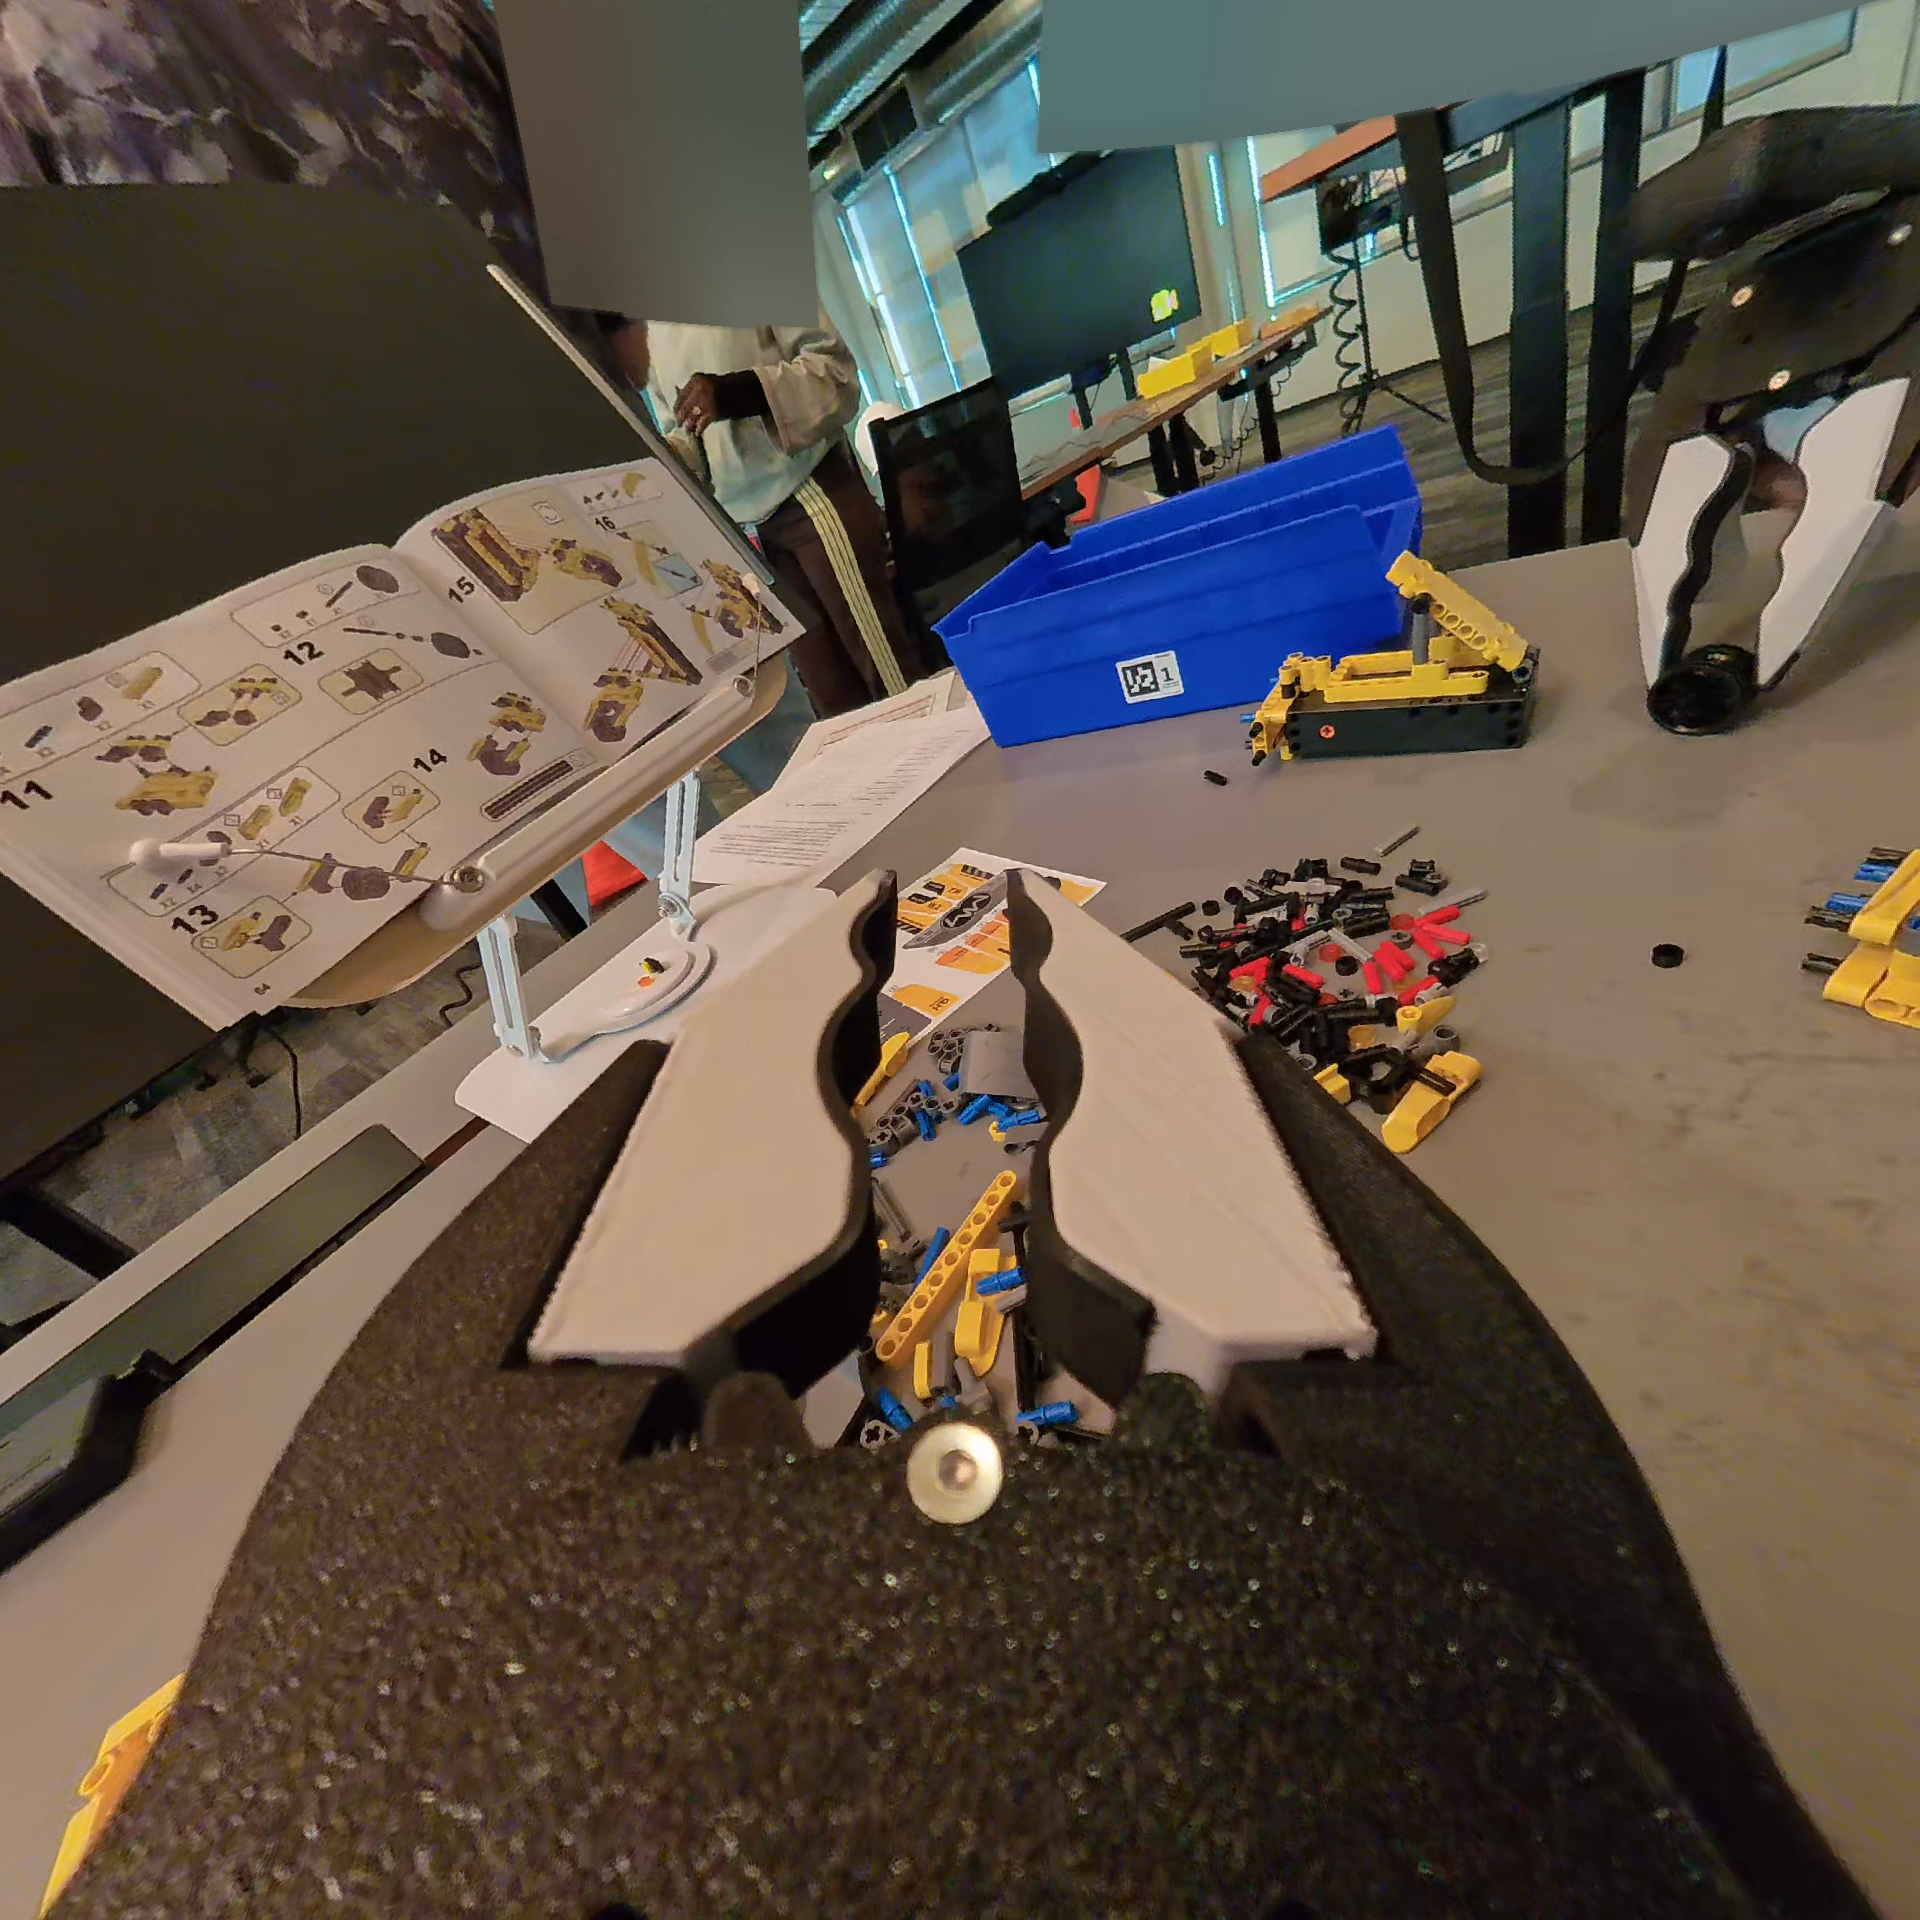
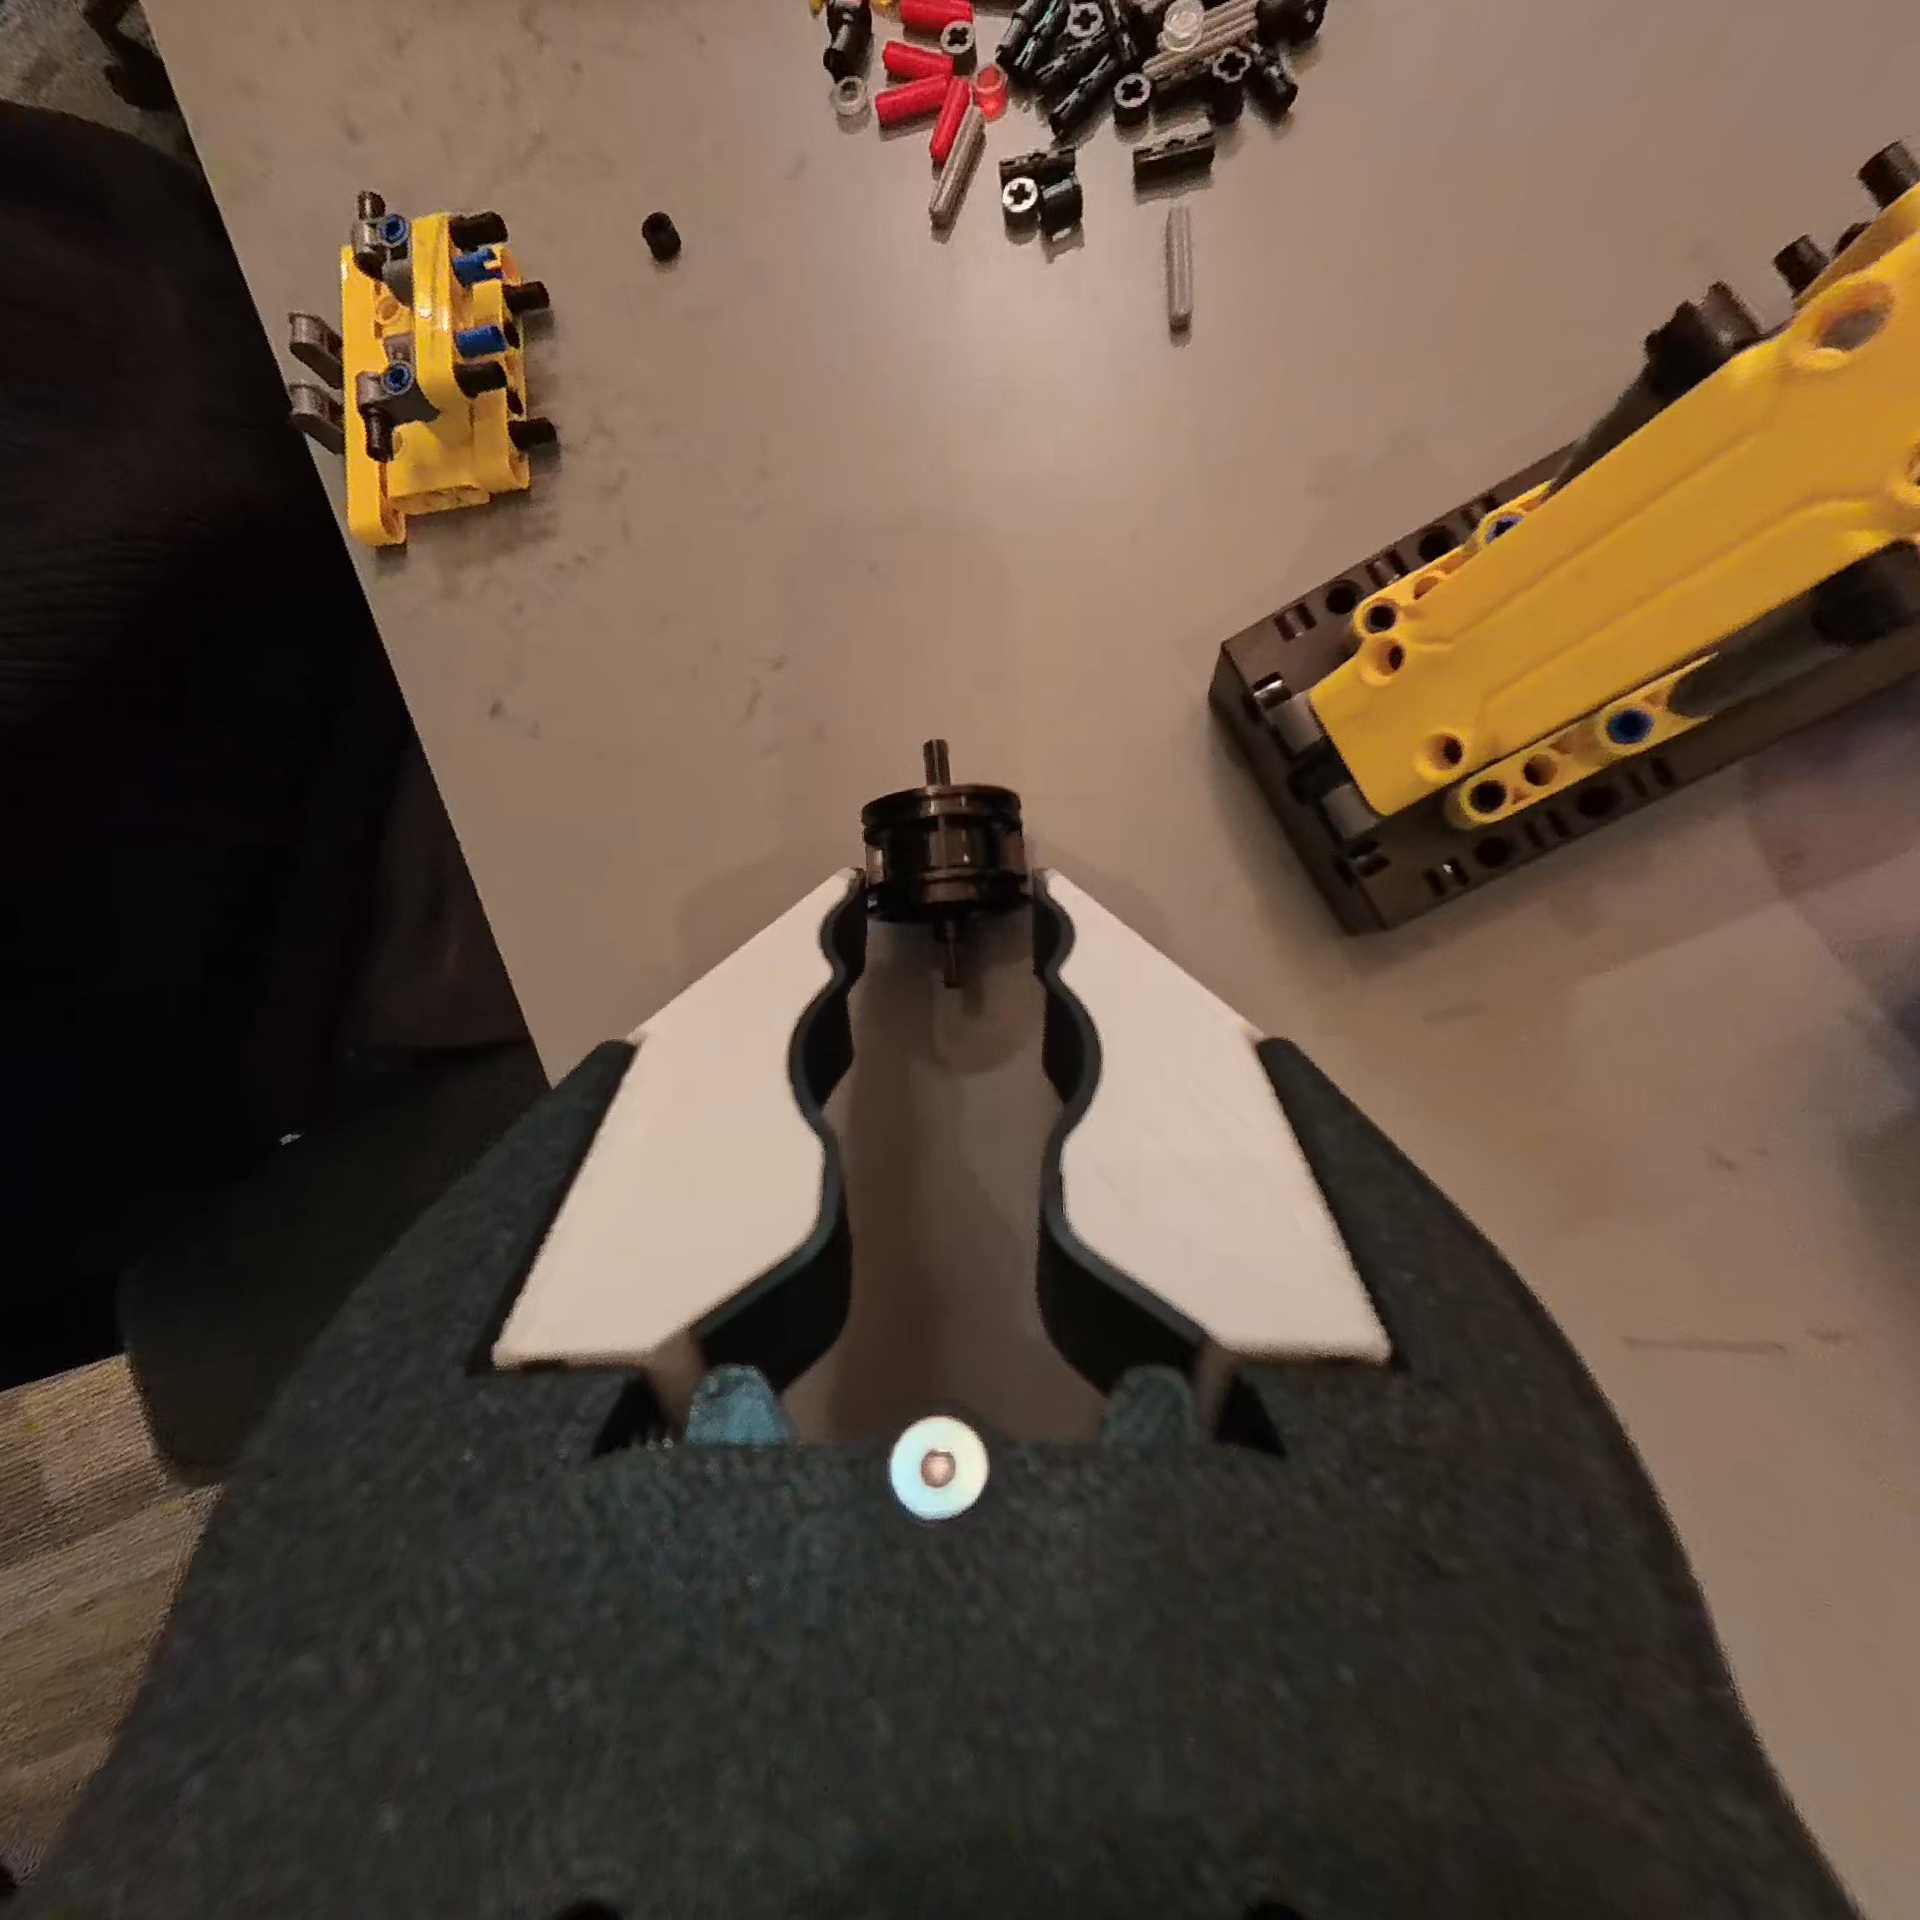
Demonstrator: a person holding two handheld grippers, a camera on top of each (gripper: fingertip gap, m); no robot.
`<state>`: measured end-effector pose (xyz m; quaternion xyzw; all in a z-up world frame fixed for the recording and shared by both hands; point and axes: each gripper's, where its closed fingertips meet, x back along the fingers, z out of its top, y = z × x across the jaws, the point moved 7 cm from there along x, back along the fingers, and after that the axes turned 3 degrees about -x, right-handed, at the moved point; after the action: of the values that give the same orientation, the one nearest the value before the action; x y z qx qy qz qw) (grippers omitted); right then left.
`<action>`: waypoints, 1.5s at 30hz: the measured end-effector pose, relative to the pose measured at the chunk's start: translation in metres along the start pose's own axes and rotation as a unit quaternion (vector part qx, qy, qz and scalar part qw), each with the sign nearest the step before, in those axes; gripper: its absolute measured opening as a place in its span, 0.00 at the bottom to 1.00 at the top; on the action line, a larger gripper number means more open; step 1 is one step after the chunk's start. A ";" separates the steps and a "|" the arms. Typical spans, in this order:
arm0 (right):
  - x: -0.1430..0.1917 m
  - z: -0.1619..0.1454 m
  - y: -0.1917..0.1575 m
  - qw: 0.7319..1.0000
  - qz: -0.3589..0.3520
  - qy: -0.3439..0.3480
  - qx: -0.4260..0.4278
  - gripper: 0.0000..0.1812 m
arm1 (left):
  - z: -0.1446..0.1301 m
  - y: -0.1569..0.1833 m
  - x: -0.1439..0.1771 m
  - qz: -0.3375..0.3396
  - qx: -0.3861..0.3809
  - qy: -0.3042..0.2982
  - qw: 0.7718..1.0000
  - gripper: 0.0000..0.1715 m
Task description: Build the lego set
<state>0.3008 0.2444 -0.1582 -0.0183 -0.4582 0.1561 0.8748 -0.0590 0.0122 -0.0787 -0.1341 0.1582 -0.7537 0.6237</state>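
What the right jaws hold: we have the right gripper [image 2: 948, 883] clenched on a small black plastic wheel hub with a thin axle through it [image 2: 943, 842], pinched at the very fingertips.
Hub axis: in the right wrist view its axle runs from 12 to 6 o'clock, in line with the fingers; the jaws press on the rims from 9 and 3 o'clock.
Hub height: we cannot tell whether it touches the grey worktop [image 2: 831, 571].
Nearest build: a long yellow-and-black brick assembly [image 2: 1558, 675] lies at 2 o'clock from the hub, near but apart.
Other build: a small yellow brick block with blue and black pins [image 2: 436, 374] sits at 10 o'clock, well apart.
Left jaws: we see the left gripper [image 1: 951, 894] released, with a narrow gap and nothing in it.
Under the left jaws: a loose heap of yellow beams and blue pins [image 1: 956, 1247].
Around the left gripper: a pile of black and red pins [image 1: 1340, 956] at 2 o'clock, an open instruction booklet on a stand [image 1: 364, 727] at 10 o'clock.
Nearer hand: the right, which has the hub.
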 end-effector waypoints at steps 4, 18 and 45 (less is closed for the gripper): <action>0.000 0.001 -0.001 1.000 -0.012 0.008 -0.002 0.23 | 0.000 0.000 0.000 0.001 0.003 0.001 1.000 0.12; -0.003 0.001 -0.005 0.998 -0.050 -0.004 0.036 0.24 | 0.000 0.000 0.000 -0.002 0.007 0.000 1.000 0.12; -0.071 0.090 -0.027 0.970 0.016 -0.004 0.244 0.17 | 0.001 0.005 -0.002 -0.019 0.011 0.005 1.000 0.12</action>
<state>0.1974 0.1882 -0.1580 0.1894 -0.4089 0.2770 0.8486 -0.0537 0.0132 -0.0800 -0.1267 0.1507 -0.7677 0.6098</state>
